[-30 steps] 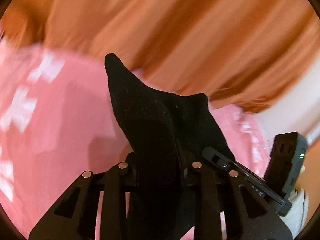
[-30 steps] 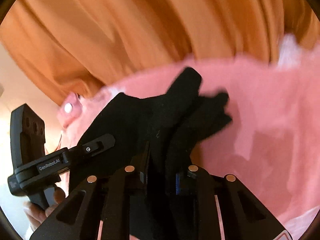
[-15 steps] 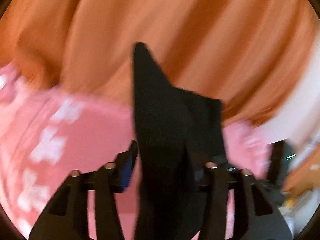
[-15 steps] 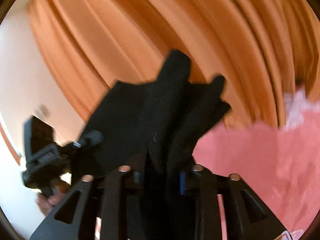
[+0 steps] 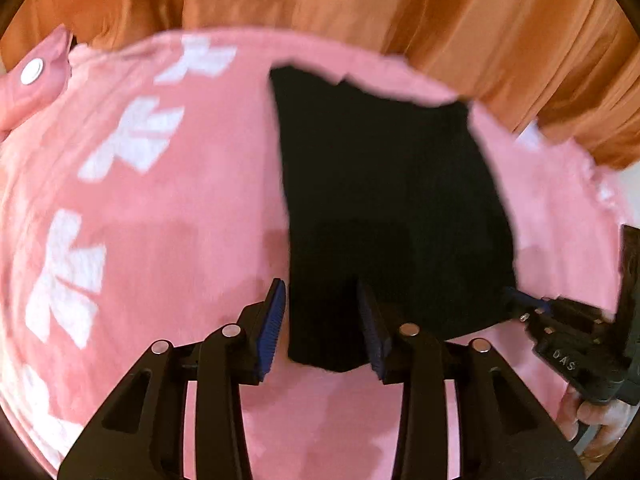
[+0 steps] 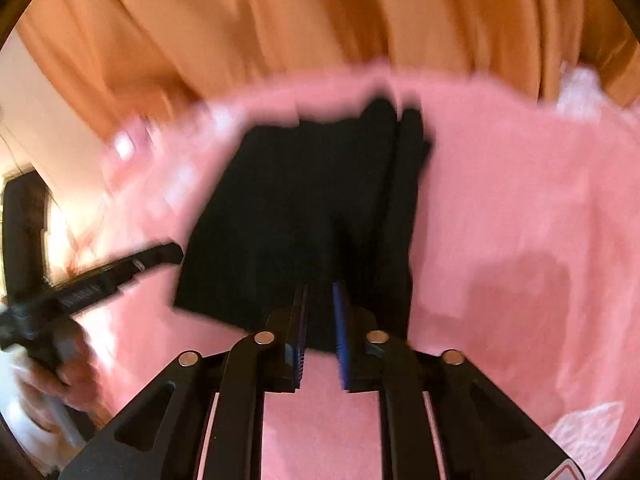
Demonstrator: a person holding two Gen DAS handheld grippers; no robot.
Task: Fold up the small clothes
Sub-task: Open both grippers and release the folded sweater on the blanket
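The left claw [image 5: 322, 320] is being held with its blue-padded fingers [image 5: 272, 320] apart, and the near corner of the flat black knitted garment [image 5: 384, 208] is lying between them without being pinched. The right claw [image 6: 320, 320] is being held with its fingers slightly apart too, a narrow gap showing between the blue pads [image 6: 341, 328] over the garment's near edge; no clamping is being shown there.

The garment is being seen spread on the pink blanket with white flower shapes [image 5: 160, 240], which is covering the surface under it; whether a bed or a worktop is lying beneath cannot be told. Open pink cloth is being left to the left of the garment in the left wrist view and to its right in the right wrist view [image 6: 520, 200]. The garment's far edge is reaching close to the blanket's far edge, behind which orange pleated curtains [image 5: 440, 20] are hanging.

Compared with half a second ago, the garment is no longer being held up against the curtains between closed fingers; it is now lying flat, and both claws are being opened.

The right wrist view is being blurred by motion, so the fold line along the garment's right side is hard to make out. The garment's near edge is partly hidden behind the claw fingers.
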